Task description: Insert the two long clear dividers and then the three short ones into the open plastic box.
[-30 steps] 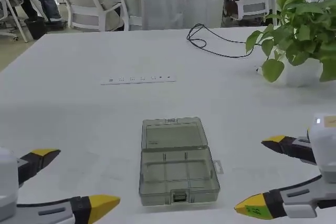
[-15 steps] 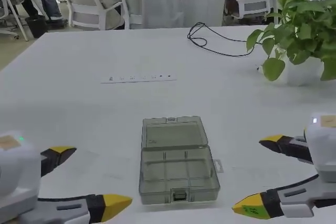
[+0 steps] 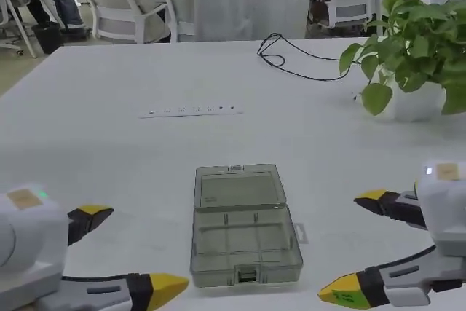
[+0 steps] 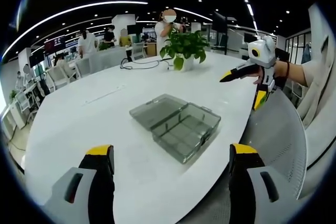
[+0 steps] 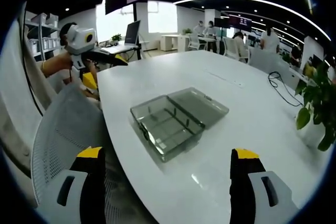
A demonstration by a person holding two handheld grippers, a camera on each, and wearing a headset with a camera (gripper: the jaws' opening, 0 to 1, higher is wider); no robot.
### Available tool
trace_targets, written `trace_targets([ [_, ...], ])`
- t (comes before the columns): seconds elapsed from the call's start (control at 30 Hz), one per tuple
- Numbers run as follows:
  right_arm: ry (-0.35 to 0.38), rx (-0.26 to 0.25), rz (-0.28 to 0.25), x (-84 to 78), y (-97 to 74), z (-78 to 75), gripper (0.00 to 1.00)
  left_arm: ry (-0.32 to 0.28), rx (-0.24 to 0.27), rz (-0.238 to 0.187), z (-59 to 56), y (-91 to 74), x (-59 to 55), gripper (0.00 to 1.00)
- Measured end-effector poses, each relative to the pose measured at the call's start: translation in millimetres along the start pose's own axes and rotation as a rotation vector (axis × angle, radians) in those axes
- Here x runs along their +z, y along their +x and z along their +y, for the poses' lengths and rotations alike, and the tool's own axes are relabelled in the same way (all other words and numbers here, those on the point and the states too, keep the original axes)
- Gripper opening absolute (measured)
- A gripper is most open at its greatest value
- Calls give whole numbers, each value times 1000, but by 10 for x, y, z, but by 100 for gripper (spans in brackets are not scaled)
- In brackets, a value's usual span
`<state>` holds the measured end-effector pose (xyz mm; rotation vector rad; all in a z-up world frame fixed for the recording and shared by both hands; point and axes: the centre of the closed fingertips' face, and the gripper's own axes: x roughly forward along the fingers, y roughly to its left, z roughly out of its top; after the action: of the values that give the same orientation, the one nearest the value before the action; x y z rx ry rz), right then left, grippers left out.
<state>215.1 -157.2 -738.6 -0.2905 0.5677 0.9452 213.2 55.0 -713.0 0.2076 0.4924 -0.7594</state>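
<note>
Head view: box (image 3: 211,273) open at 6 o'clock.
Progress: dividers (image 5: 168,121) seem seated; likely done.
Left gripper (image 3: 145,247): 8 o'clock, jaws apart.
Right gripper (image 3: 339,247): 4 o'clock, jaws apart.

Bare table (image 3: 131,158) left and right of the open plastic box (image 3: 246,227); its lid lies flat on the far side, so nothing is over the base. The left gripper (image 3: 145,247) and right gripper (image 3: 338,245) flank it, jaws wide, well apart from its walls. The power strip (image 3: 191,111), cable (image 3: 291,60) and potted plant (image 3: 415,56) stand further back (all well apart from the box).
</note>
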Motion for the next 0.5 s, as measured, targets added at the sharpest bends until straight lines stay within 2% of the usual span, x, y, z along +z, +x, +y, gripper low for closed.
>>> trace_targets([
  [0.5, 4, 5, 5, 8, 45, -3, 100, 4, -8, 9, -25, 23, -23, 92],
])
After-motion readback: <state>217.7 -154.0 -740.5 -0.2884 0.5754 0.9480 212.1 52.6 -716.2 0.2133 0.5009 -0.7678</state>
